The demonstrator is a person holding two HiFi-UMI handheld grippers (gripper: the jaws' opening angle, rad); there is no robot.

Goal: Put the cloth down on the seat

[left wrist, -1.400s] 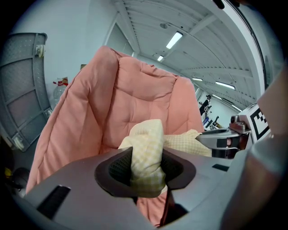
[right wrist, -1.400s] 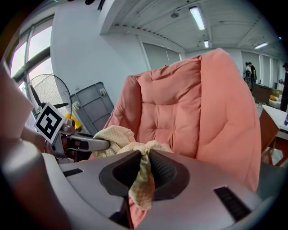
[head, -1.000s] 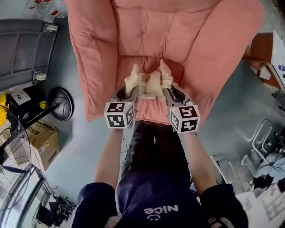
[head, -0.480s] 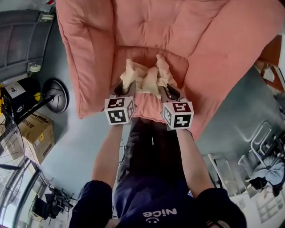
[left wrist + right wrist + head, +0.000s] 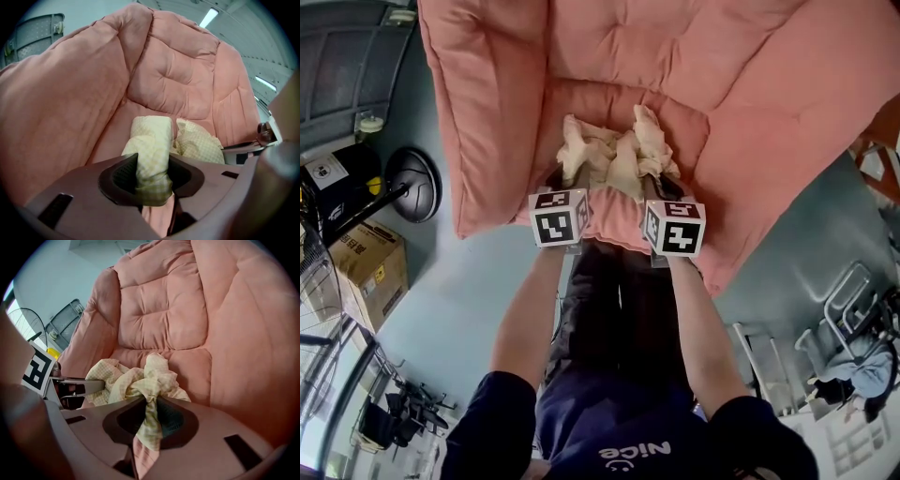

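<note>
A cream checked cloth [image 5: 614, 155] is bunched up over the seat [image 5: 600, 103] of a pink padded armchair, low down near the seat's front edge. My left gripper [image 5: 565, 180] is shut on a thick roll of the cloth [image 5: 150, 150] at the cloth's left end. My right gripper [image 5: 653, 184] is shut on a thin twisted end of the cloth [image 5: 140, 380] at the right. In both gripper views the rest of the cloth bulges out beyond the jaws toward the seat cushion [image 5: 187, 362]. Whether the cloth rests on the seat I cannot tell.
The armchair's thick arms [image 5: 483, 112] rise on both sides of the seat. On the floor to the left are a round fan base [image 5: 412, 183], a cardboard box [image 5: 366, 272] and a grey wire rack [image 5: 347, 66]. A metal frame [image 5: 853, 300] stands at the right.
Both grippers have sunk toward the seat with the cloth held between them. The cloth now sits deeper in the chair, closer to the cushion.
</note>
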